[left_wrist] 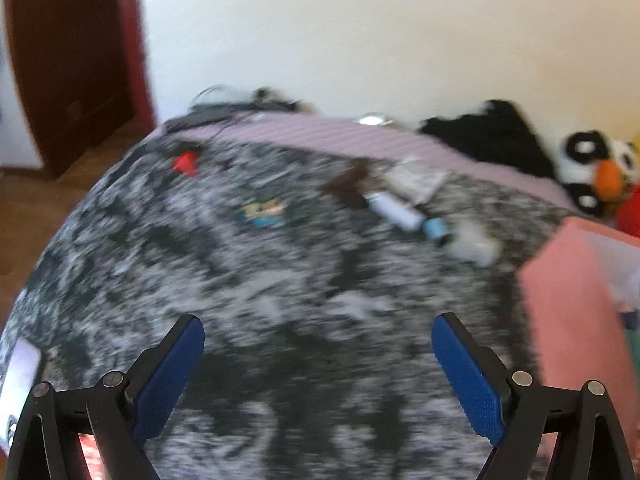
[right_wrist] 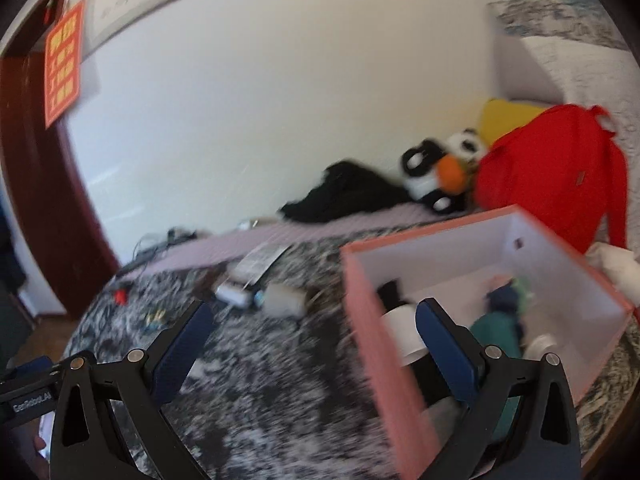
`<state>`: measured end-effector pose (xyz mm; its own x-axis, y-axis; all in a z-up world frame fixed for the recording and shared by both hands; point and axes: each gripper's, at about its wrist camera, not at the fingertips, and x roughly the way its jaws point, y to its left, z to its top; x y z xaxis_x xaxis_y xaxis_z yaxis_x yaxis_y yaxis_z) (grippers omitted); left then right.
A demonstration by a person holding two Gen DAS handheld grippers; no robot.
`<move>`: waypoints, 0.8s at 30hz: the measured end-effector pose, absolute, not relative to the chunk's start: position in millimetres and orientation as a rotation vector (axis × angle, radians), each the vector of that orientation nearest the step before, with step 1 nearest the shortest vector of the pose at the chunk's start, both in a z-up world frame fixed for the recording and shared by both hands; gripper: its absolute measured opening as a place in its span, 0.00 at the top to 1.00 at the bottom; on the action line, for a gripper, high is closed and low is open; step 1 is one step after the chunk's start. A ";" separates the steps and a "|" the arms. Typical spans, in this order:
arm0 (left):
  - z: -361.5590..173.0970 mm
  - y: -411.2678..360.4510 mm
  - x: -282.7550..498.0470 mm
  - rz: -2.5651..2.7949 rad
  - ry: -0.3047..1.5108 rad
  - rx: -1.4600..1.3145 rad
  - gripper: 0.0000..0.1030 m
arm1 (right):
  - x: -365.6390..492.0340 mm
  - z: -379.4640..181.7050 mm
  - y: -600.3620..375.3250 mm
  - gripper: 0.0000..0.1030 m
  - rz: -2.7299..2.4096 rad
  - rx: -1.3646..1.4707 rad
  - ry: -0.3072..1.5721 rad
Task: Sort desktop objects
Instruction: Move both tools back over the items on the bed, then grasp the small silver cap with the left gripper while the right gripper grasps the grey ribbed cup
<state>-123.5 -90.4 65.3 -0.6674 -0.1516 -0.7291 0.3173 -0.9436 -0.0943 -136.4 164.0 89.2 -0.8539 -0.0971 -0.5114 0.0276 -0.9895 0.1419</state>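
Both views are blurred. My left gripper (left_wrist: pixel 318 328) is open and empty above a black-and-white mottled cover (left_wrist: pixel 280 300). Far ahead lie a white-and-blue tube (left_wrist: pixel 394 207), a pale jar (left_wrist: pixel 476 246), a brown item (left_wrist: pixel 350 184), a small colourful item (left_wrist: pixel 266 211) and a red piece (left_wrist: pixel 185 162). A pink box (left_wrist: pixel 568 312) stands at the right. My right gripper (right_wrist: pixel 314 316) is open and empty by the left wall of the pink box (right_wrist: pixel 384 344), which holds a white roll (right_wrist: pixel 404 328), a teal item (right_wrist: pixel 496 330) and dark things. The jar (right_wrist: pixel 285 300) lies ahead to the left.
A panda plush (right_wrist: pixel 440 172), a red backpack (right_wrist: pixel 552 184), black clothing (right_wrist: pixel 344 196) and a yellow cushion (right_wrist: pixel 508 116) sit along the white wall. Cables and dark devices (left_wrist: pixel 224 110) lie at the far left. A brown door (left_wrist: pixel 68 56) stands left. A phone-like item (left_wrist: pixel 18 376) lies at the near left.
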 end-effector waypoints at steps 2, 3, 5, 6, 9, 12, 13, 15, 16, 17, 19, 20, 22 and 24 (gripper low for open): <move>49.0 -110.0 -129.8 -2.596 0.345 1.151 0.07 | -146.5 76.8 144.9 0.00 -2.942 0.885 -0.137; 40.2 -118.6 -134.1 -2.581 0.360 1.167 0.07 | -151.9 70.0 136.4 0.00 -2.935 0.912 -0.109; 25.0 -128.5 -143.8 -2.556 0.381 1.194 0.07 | -165.9 54.3 119.9 0.00 -2.920 0.963 -0.071; 18.2 -132.5 -148.8 -2.545 0.391 1.208 0.07 | -174.8 45.0 112.4 0.00 -2.909 0.995 -0.058; -2.7 -139.4 -176.4 -2.512 0.451 1.266 0.07 | -199.6 19.4 103.7 0.00 -2.869 1.119 -0.054; -14.0 -139.1 -213.6 -2.526 0.486 1.288 0.07 | -229.6 -5.0 106.8 0.00 -2.801 1.261 -0.199; -15.9 -138.7 -222.8 -2.530 0.501 1.290 0.07 | -242.1 -11.8 107.3 0.00 -2.797 1.292 -0.236; -18.3 -137.0 -243.8 -2.542 0.559 1.303 0.07 | -265.4 -23.4 106.7 0.00 -2.793 1.330 -0.276; -20.9 -135.8 -259.0 -2.546 0.614 1.317 0.07 | -276.4 -28.5 105.9 0.00 -2.792 1.341 -0.284; -22.6 -134.0 -271.4 -2.553 0.666 1.336 0.07 | -287.5 -33.6 105.0 0.00 -2.792 1.352 -0.291; -27.8 -129.7 -301.2 -2.568 0.768 1.378 0.07 | -309.7 -43.9 103.3 0.00 -2.790 1.374 -0.306; -31.1 -126.6 -317.1 -2.566 0.793 1.391 0.07 | -320.7 -49.1 102.5 0.00 -2.790 1.385 -0.314; -38.6 -121.1 -344.8 -2.557 0.828 1.416 0.07 | -342.9 -59.3 100.8 0.00 -2.788 1.407 -0.329; -49.7 -116.6 -369.1 -2.540 0.862 1.450 0.08 | -360.7 -72.0 98.1 0.00 -2.766 1.432 -0.321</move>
<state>-369.1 -116.6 -49.7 -0.5442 0.1914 -0.8168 0.3454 -0.8362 -0.4260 -360.7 98.1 -72.0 -0.5816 -0.1025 -0.8070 -0.0851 -0.9789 0.1856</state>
